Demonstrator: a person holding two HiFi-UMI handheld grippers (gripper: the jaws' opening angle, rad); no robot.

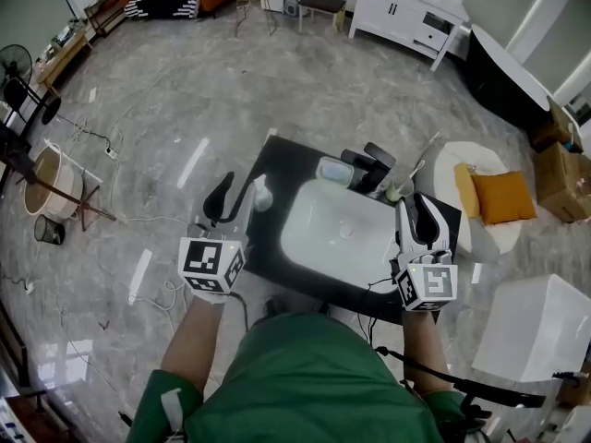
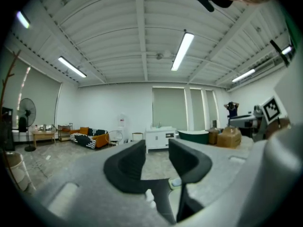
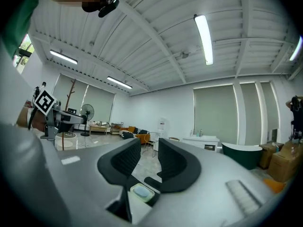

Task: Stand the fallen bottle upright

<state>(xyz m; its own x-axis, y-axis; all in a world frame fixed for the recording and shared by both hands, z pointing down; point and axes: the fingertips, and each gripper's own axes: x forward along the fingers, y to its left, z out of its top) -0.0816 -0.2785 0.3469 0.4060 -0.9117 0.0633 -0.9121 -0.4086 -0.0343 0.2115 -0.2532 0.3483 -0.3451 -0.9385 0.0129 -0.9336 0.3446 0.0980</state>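
A small white bottle [image 1: 262, 192] appears to stand upright on the black counter [image 1: 277, 257], at the left rim of the white sink [image 1: 337, 233]. My left gripper [image 1: 231, 195] hangs just left of the bottle and apart from it. In the left gripper view the left gripper [image 2: 157, 157] points level into the room, jaws parted with nothing between them. The bottle's white top [image 2: 149, 195] peeks out below. My right gripper [image 1: 420, 212] hovers over the sink's right rim. The right gripper [image 3: 149, 157] shows a narrow empty gap between its pads.
A pale soap dish [image 1: 334, 171] and a black faucet [image 1: 374, 164] sit behind the sink. A white pouffe with an orange cushion [image 1: 503, 197], cardboard boxes [image 1: 559, 169] and a white box [image 1: 540, 326] stand to the right. A round basket [image 1: 51, 183] is at the left.
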